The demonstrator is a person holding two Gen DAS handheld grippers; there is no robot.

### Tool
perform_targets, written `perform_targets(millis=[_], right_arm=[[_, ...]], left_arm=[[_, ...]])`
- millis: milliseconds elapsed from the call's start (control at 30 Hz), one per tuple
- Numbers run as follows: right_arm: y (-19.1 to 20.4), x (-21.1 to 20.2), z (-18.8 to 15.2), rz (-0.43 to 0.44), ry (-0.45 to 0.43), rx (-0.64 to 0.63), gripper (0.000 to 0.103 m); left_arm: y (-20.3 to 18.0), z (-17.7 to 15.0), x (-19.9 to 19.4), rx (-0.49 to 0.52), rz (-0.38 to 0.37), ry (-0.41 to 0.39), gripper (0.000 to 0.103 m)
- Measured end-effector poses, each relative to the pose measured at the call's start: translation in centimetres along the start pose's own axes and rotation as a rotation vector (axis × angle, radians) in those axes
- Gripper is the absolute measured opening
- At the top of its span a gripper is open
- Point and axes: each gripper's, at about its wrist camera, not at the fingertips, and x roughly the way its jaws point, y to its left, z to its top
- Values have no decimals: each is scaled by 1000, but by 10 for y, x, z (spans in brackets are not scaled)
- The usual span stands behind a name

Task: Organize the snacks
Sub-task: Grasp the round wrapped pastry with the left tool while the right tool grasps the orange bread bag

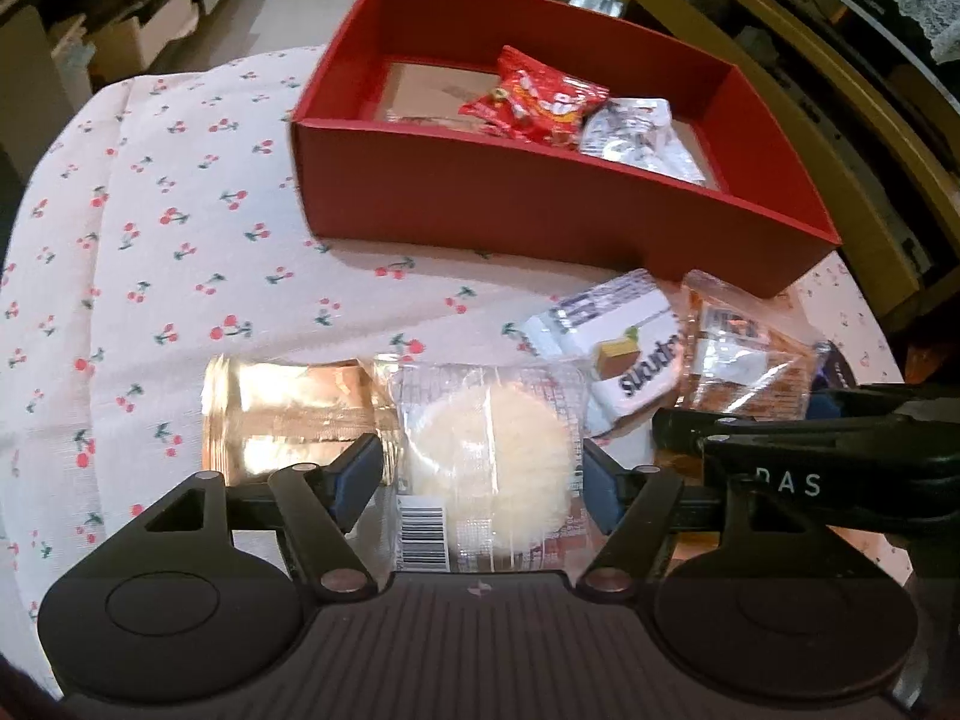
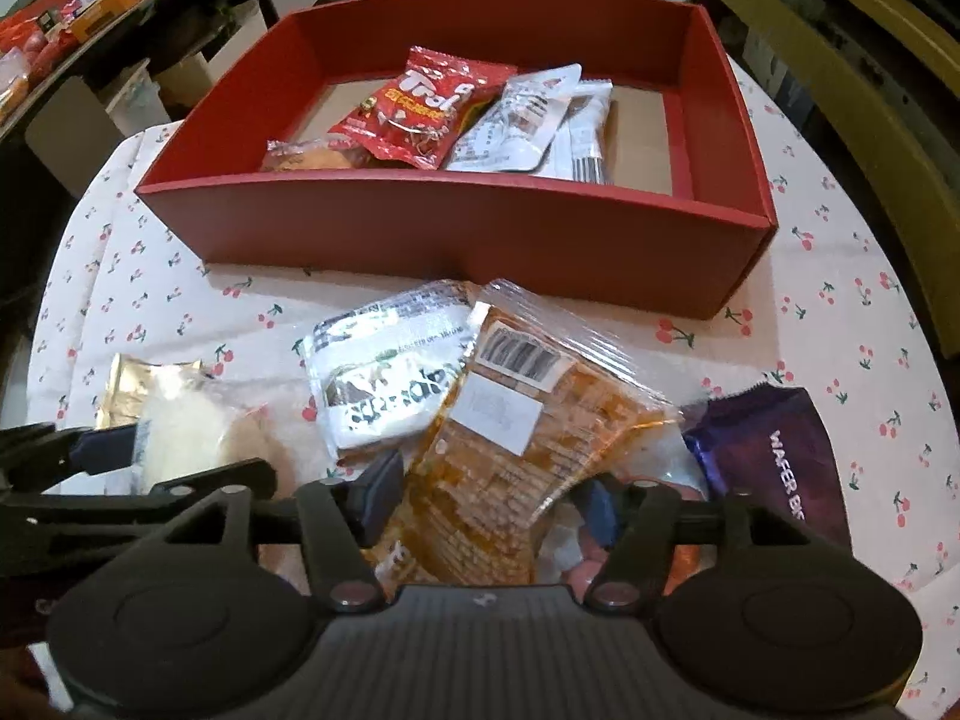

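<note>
snacks lie loose on the cherry-print bench (image 1: 180, 228) before the red box (image 1: 540, 222), which already holds a few; each hand-held gripper has jaws apart around a packet, the left hand-held gripper (image 1: 480, 474) astride the round rice cake (image 1: 498, 456), the right hand-held gripper (image 2: 486, 498) astride the orange cracker pack (image 2: 510, 456). closing squarely across each packet's middle looks best, so the slick film won't slip. only the right view shows the purple wafer bar (image 2: 774, 456).

Bare cloth (image 1: 180, 252) lies open left of the red box (image 1: 540, 222); snack packets (image 2: 516, 420) crowd its front
</note>
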Motion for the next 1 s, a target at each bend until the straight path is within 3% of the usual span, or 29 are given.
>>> perform_targets(millis=[133,233,300,333,400,467,533,667,700,1000], right_arm=[[-4,-2,2,55,-1,73,81],[-4,-6,6,68,-7,77,82],[2,2,6,50,20,43,87],[6,5,5,47,13,31,97],[16,8,5,25,1,-16,101],[22,9,5,-18,-15,-56,96],[21,6,4,10,-17,-71,74],[11,-1,-1,37,-10,-55,64],[9,-4,-3,40,-9,-52,57],[-8,-26,-27,56,-15,-16,51]], left_arm=[[9,0,-7,-29,-38,-4,80],[9,-3,-7,-9,-25,-11,82],[8,-6,-2,-8,-27,6,81],[7,-8,0,0,-25,13,82],[2,-11,2,28,-12,15,84],[-3,-14,3,63,8,9,84],[-2,-15,2,67,3,11,80],[4,-15,-1,66,-28,18,70],[4,-16,-2,64,-34,18,69],[0,-14,-10,64,-75,5,65]])
